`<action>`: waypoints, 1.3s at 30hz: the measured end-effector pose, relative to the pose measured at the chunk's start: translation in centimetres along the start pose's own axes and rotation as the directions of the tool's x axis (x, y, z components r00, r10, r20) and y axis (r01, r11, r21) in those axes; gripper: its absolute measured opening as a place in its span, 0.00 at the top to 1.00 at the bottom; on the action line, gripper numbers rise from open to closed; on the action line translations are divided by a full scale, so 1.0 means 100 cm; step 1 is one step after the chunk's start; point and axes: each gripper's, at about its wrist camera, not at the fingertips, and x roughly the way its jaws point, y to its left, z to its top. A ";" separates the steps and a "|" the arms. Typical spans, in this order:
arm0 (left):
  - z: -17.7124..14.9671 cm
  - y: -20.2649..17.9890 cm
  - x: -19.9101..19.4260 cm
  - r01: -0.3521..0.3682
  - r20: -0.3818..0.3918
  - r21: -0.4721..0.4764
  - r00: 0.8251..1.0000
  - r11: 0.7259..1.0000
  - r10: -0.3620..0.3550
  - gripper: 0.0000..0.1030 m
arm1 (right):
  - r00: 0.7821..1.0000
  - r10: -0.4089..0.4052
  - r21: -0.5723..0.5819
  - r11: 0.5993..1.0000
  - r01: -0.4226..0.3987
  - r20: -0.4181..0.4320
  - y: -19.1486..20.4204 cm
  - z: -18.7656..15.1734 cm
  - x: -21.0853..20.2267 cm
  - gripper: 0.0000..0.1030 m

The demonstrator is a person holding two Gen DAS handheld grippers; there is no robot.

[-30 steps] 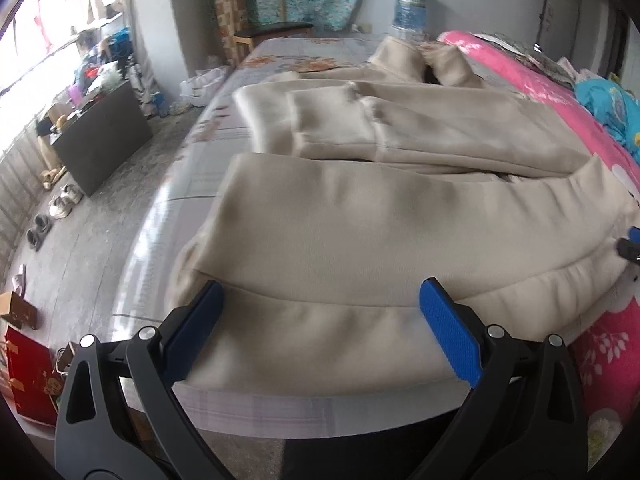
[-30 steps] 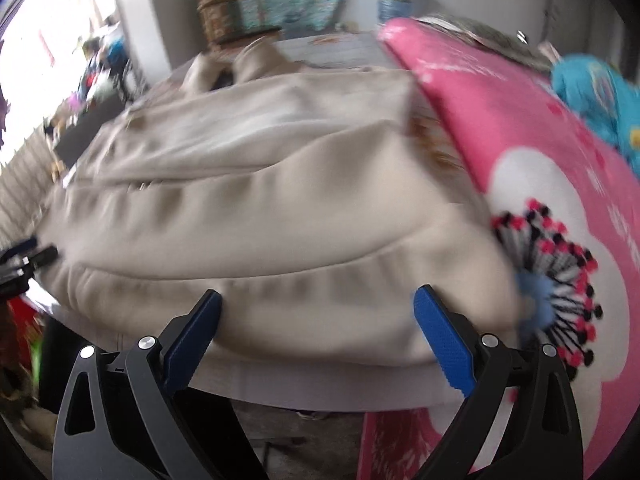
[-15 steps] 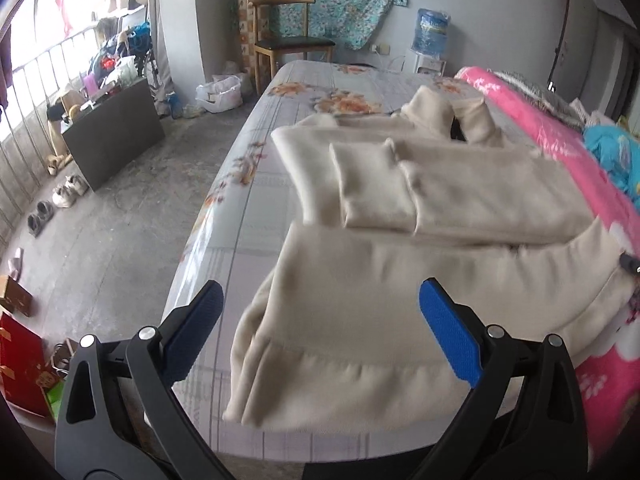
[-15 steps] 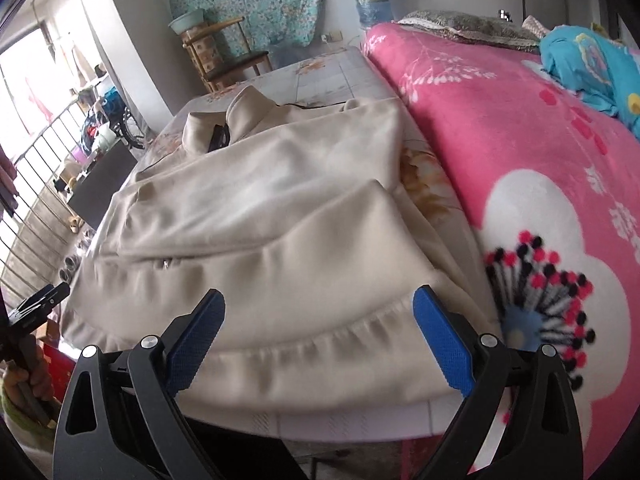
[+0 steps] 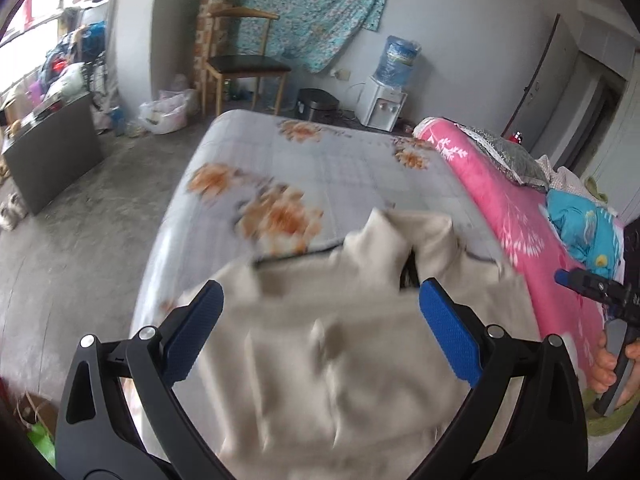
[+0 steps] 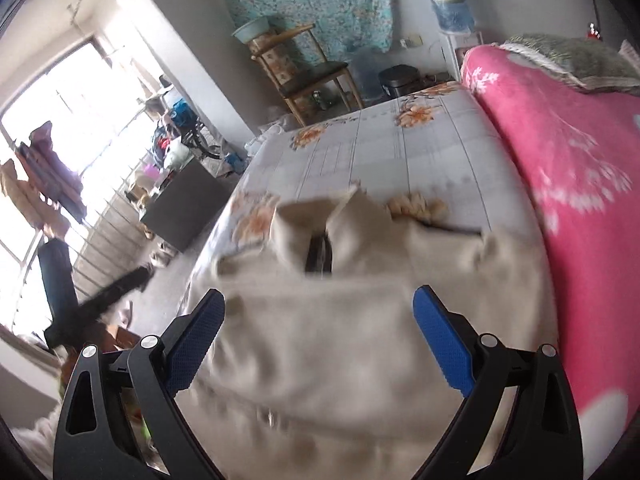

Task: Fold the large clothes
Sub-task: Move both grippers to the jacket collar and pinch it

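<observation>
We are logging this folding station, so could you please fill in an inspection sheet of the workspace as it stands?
Surface: bed with a grey flowered sheet, its far half bare.
Job's things: beige coat on the near half of the bed, collar pointing away; the image is blurred, so its folds are unclear.
Clutter: pink blanket along the right side of the bed, blue cloth on it.
Grippers: left gripper and right gripper both open above the coat, holding nothing.
Cables: nothing seen.
Surroundings: chair, water dispenser, dark cabinet, concrete floor.
</observation>
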 end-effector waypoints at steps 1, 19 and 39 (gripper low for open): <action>0.008 -0.002 0.012 -0.001 -0.008 0.001 1.000 1.000 0.001 0.08 | 1.000 -0.016 0.004 1.000 0.016 -0.023 -0.003 0.017 0.019 0.10; 0.039 -0.050 0.179 0.108 -0.232 0.071 0.969 0.992 -0.089 0.79 | 0.980 -0.080 0.037 0.995 0.088 -0.182 -0.040 0.060 0.164 0.70; -0.031 -0.076 0.061 0.118 -0.121 0.278 0.989 0.953 -0.087 0.91 | 0.982 -0.164 -0.225 0.964 0.139 -0.097 0.003 -0.018 0.066 0.89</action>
